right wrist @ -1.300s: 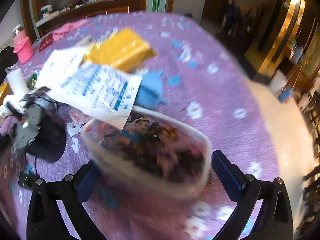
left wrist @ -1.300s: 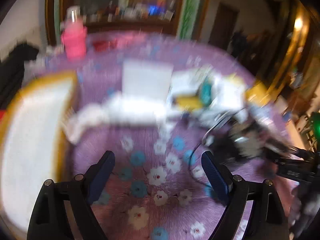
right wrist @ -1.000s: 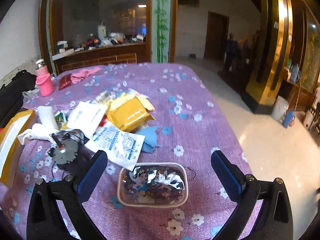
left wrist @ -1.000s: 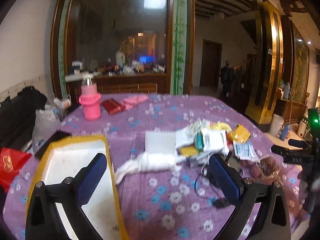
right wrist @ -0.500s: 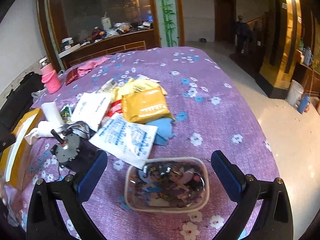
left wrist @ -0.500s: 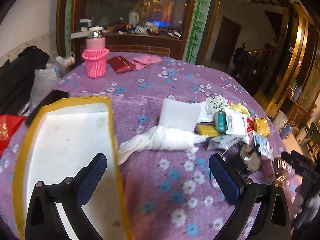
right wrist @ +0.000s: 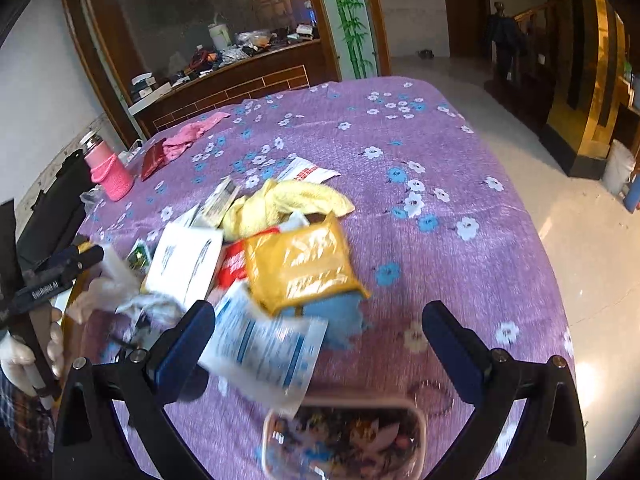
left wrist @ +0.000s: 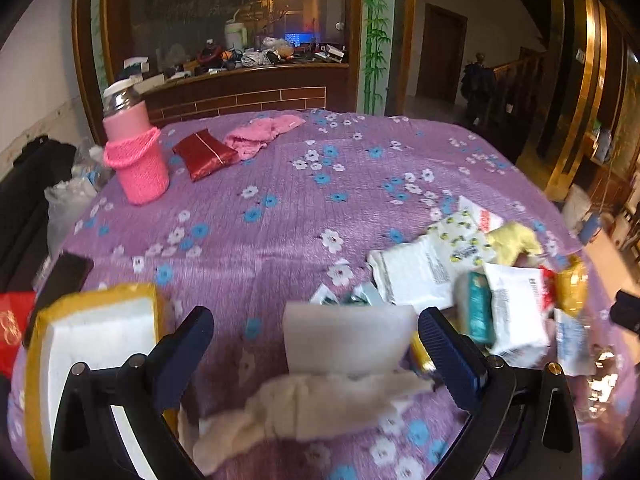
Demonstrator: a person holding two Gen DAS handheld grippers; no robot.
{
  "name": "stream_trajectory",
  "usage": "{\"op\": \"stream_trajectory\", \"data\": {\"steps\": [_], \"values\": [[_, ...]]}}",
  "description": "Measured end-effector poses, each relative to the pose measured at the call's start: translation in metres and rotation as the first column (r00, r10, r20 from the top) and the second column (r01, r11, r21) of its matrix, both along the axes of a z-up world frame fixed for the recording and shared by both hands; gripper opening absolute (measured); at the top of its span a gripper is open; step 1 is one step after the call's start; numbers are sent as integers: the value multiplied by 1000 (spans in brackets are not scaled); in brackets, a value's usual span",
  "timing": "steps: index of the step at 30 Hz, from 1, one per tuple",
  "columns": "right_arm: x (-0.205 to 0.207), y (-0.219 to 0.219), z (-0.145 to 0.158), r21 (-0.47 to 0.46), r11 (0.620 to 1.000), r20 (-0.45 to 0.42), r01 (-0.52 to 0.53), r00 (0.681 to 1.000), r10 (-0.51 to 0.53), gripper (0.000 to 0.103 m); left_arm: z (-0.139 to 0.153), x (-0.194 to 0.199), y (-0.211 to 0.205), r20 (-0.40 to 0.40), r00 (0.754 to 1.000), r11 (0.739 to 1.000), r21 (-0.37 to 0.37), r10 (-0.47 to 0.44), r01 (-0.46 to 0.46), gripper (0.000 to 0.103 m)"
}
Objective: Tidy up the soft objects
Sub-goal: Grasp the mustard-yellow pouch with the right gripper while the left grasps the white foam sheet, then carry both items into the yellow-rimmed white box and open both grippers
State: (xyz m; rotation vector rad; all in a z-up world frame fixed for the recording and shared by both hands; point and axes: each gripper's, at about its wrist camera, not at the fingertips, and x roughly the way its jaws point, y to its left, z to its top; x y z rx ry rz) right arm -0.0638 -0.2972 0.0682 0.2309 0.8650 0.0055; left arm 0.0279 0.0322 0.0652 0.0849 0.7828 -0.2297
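My left gripper (left wrist: 316,344) is open over the purple flowered tablecloth (left wrist: 288,200). A white foam block (left wrist: 348,340) and a crumpled white cloth (left wrist: 304,404) lie between its fingers. A yellow-edged white tray (left wrist: 92,344) sits at its left. My right gripper (right wrist: 318,336) is open above a blue cloth (right wrist: 340,316), a printed white packet (right wrist: 264,352) and a yellow packet (right wrist: 300,264). A yellow cloth (right wrist: 284,200) lies beyond. A pink cloth (left wrist: 260,132) lies at the far side.
A pink-sleeved bottle (left wrist: 134,152) and a red pouch (left wrist: 204,152) stand far left. White packets (left wrist: 416,272) pile at the right. A clear lidded box with cartoon print (right wrist: 344,436) sits under the right gripper. The other handle and a gloved hand (right wrist: 24,344) show at left.
Both grippers have moved forward and lower over the table. The foam block and white cloth now lie between the left fingers; the clear box has slid to the right view's bottom edge.
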Motion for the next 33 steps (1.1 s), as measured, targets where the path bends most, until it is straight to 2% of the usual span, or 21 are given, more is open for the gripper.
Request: {"op": "stream_trajectory", "data": {"steps": [4, 11, 13, 14, 15, 16, 20, 25, 33], "values": [[24, -1, -5, 24, 1000, -40, -17, 999, 18, 103, -10, 9, -13, 0, 1000, 997, 70, -22, 21, 103], [56, 31, -16, -35, 994, -93, -99, 991, 95, 103, -27, 18, -30, -44, 999, 984, 179, -11, 19, 102], [61, 36, -20, -51, 993, -110, -105, 989, 99, 101, -29, 19, -30, -61, 998, 981, 195, -7, 18, 88], [63, 38, -22, -64, 992, -122, -104, 988, 96, 91, -30, 20, -30, -86, 996, 984, 177, -17, 32, 73], [65, 39, -24, -70, 992, -131, -105, 987, 95, 83, -30, 21, -26, -105, 994, 987, 155, -13, 30, 73], [66, 39, -26, -77, 991, -147, -106, 985, 94, 67, -28, 21, -22, -109, 994, 991, 128, -9, 23, 73], [60, 29, -26, -42, 995, -156, -95, 984, 88, 61, -20, 15, -10, -122, 992, 1000, 11, -12, 14, 72], [43, 21, -11, -18, 997, -113, -72, 991, 69, 61, -1, -2, -3, -72, 997, 999, -50, -22, 19, 72], [14, 28, 40, -30, 997, -6, -66, 998, 66, 61, 44, -38, 21, 4, 999, 983, -180, -44, 44, 72]]}}
